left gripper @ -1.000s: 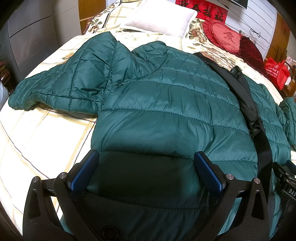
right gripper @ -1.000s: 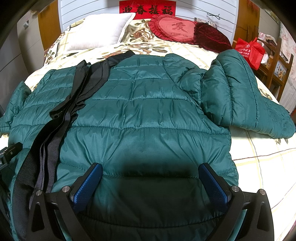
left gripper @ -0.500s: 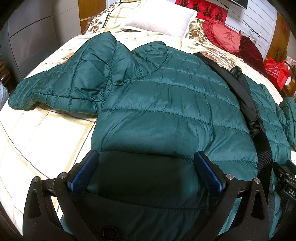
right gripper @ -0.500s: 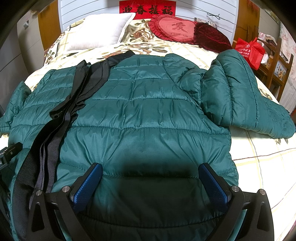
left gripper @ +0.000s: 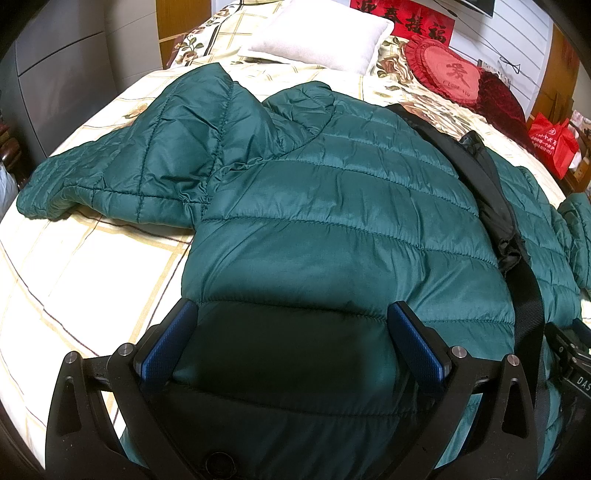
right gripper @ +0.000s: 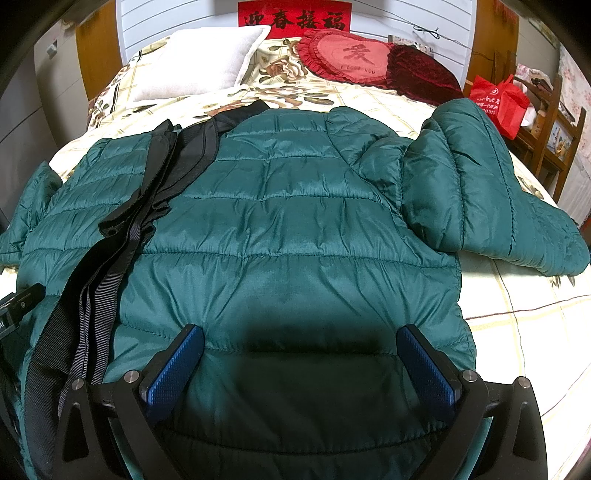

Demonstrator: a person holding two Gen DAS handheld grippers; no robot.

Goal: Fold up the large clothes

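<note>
Green quilted puffer jacket point(left gripper: 332, 206) spread flat on bed point(left gripper: 74, 266), back panel up, hem nearest both grippers.

Left gripper point(left gripper: 291, 332): wide open, blue pads point(left gripper: 166, 343) well apart, nothing held; hem section of jacket lying betw. the fingers, contact w/ fabric not clear. Ahead & left: left sleeve point(left gripper: 122, 170) folded over, bunched, cuff end reaching toward bed's left edge. Jacket side seam running fwd just left of gripper; beyond it bare checked bedsheet, open room there. Right of gripper: black webbing strap point(left gripper: 524, 280) crossing the jacket diagonally, w/ black padded part further ahead. Far ahead: white pillow point(left gripper: 317, 40), red heart cushion point(left gripper: 447, 77), red bag point(left gripper: 552, 144) off bed's far-right edge.

Right gripper point(right gripper: 301, 360): also wide open, blue pads point(right gripper: 173, 373) apart, holding nothing; jacket point(right gripper: 295, 229) hem betw. fingers, touching or not – can't tell. Ahead & right: right sleeve point(right gripper: 476, 184) folded inward, cuff lying on sheet near bed's right edge. Right of gripper: jacket's side edge, then bare sheet point(right gripper: 524, 321), free space. Left of gripper: strap point(right gripper: 107, 280) running fwd up to collar area, over jacket. Far ahead: pillow point(right gripper: 199, 62), heart cushion point(right gripper: 347, 55), red banner point(right gripper: 293, 18) on wall; red bag point(right gripper: 498, 103) & wooden chair point(right gripper: 557, 125) past bed's right side.
</note>
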